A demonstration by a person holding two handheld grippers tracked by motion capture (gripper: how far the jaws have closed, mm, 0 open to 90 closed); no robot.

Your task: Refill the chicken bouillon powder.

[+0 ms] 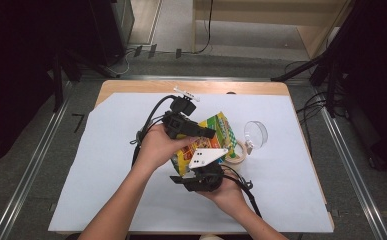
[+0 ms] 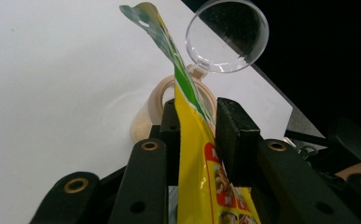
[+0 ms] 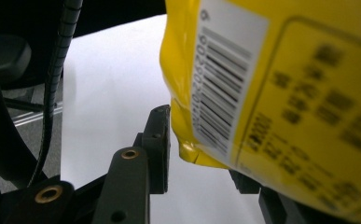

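**Steadying the snack bag between both tools**

My left tool (image 2: 194, 135) pinches the yellow snack bag (image 2: 201, 163) edge-on, held above the worktop (image 1: 106, 165) beside the tape roll (image 2: 157, 100). My right tool (image 3: 201, 154) stands open around the bag's bottom corner. I should close it squarely on the seam, not the barcode panel.

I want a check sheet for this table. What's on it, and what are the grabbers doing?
Surface: white sheet over a wooden table.
Job's things: yellow snack bag, held up between both hand-held grippers.
Clutter: tape roll; clear cup lying on its side.
Grippers: left hand-held gripper has the bag's edge between its jaws; right hand-held gripper has the bag's bottom corner between its jaws, contact unclear.
Cables: black cable trailing from left gripper.
Surroundings: grey floor, metal rails.
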